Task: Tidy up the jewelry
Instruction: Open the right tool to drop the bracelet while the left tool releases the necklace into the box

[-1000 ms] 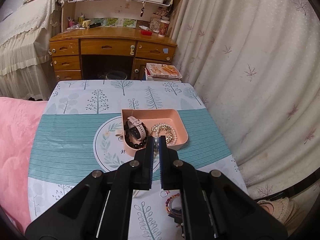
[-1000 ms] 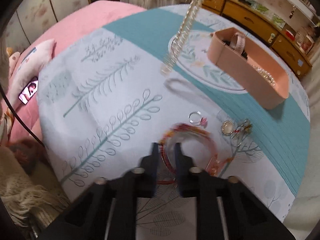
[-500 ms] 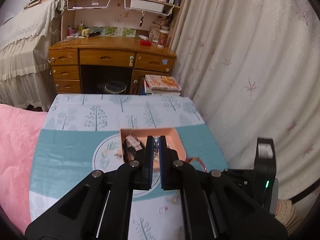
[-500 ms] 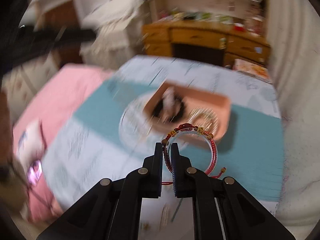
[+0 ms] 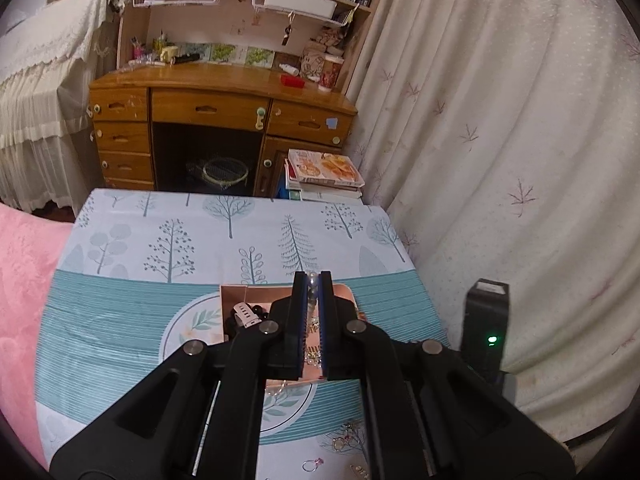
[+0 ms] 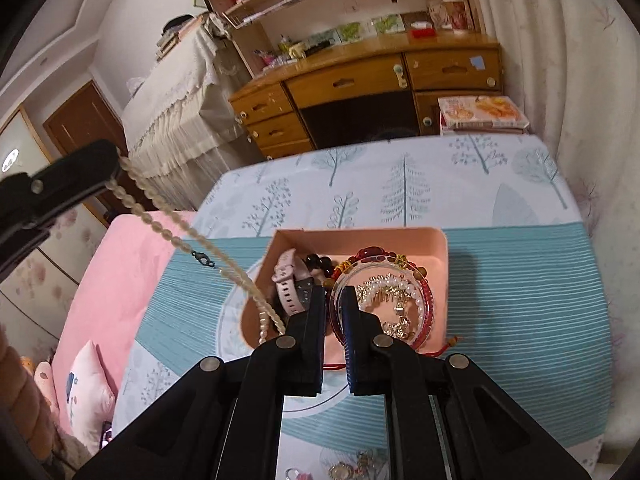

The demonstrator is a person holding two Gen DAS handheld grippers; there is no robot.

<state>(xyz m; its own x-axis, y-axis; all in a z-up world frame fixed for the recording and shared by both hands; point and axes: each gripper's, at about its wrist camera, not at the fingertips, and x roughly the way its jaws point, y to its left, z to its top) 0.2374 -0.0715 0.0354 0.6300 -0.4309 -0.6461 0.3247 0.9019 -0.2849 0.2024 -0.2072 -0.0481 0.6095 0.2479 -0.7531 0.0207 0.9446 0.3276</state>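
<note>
A pink tray (image 6: 400,236) stands on the tree-print cloth; it also shows in the left wrist view (image 5: 344,294). It holds a pink watch (image 6: 290,286), dark beads (image 6: 318,262) and a pearl and gold chain (image 6: 390,294). My right gripper (image 6: 334,294) is shut on the red bead bracelet (image 6: 374,254), which hangs over the tray. My left gripper (image 5: 313,284) is shut on a pearl necklace (image 6: 180,236) high above the tray; the strand trails down to the tray's left edge. The left gripper also shows in the right wrist view (image 6: 72,178).
A ring with a pink stone (image 5: 311,465) and small gold pieces (image 5: 344,442) lie on the cloth in front of the tray. A pink bed (image 6: 116,280) lies left, a wooden desk (image 5: 216,104) behind, a curtain (image 5: 500,140) right.
My right gripper has lifted the red bracelet off the cloth and brought it over the tray. My left gripper has risen with the pearl necklace.
</note>
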